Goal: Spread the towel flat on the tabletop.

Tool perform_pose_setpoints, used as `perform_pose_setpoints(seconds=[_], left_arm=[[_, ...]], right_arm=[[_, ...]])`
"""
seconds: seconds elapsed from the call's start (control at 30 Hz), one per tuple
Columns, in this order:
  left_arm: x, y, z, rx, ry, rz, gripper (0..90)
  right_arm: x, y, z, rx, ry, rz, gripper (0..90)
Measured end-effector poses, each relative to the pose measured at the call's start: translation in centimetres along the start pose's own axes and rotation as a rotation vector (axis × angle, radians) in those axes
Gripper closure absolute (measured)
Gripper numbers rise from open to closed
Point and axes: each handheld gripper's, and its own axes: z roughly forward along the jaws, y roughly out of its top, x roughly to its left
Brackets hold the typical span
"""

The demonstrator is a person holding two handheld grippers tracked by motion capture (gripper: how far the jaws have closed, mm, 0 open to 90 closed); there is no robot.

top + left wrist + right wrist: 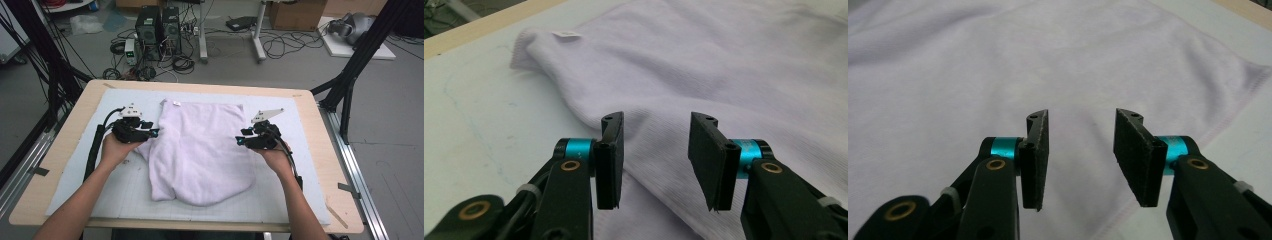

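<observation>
A pale lilac garment (200,150) lies folded on the white mat, a small white label (176,103) at its far left corner. My left gripper (154,133) hovers at the garment's left edge, held in a hand. In the left gripper view its jaws (656,160) stand apart over the cloth (704,65), nothing pinched between them. My right gripper (241,141) sits at the garment's right edge. Its jaws (1082,160) are also parted above the fabric (998,65), near a stitched hem (1228,120), with no cloth caught.
The white mat (300,165) covers a wooden table (70,130). Black frame legs (350,75) rise at the right and cables and computer towers (157,25) sit on the floor beyond the table's far edge.
</observation>
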Motion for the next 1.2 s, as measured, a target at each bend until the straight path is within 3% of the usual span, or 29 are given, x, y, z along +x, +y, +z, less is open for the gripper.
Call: perform_pose_setpoints(seconds=[0.27, 0.37, 0.47, 0.67, 0.9, 1.07, 1.2], left_arm=[[-1.5, -1.5, -1.8, -0.029, -0.048, 0.029, 58.2], [-2.1, -2.3, -2.4, -0.032, -0.060, 0.034, 57.4], [-3.0, -3.0, -3.0, -0.035, -0.080, 0.039, 55.6], [-4.9, -4.4, -3.6, -0.024, -0.112, 0.058, 51.7], [-7.1, -4.9, -4.0, -0.019, -0.157, 0.081, 44.2], [-8.5, -5.5, -3.4, 0.022, -0.191, 0.114, 42.1], [-9.4, -6.2, -1.9, 0.097, -0.212, 0.169, 56.2]], right_arm=[[2.7, -1.3, -1.3, -0.069, 0.046, -0.041, 52.8], [3.7, -1.6, -1.4, -0.029, 0.076, -0.041, 49.4], [5.0, -2.1, -1.6, -0.064, 0.076, -0.073, 50.2], [6.7, -4.0, -1.2, -0.048, 0.105, -0.080, 48.2], [8.3, -5.7, -1.1, -0.044, 0.146, -0.082, 46.3], [9.2, -6.5, -1.0, -0.026, 0.166, -0.106, 45.6], [9.5, -7.3, -0.1, 0.020, 0.185, -0.104, 51.0]])
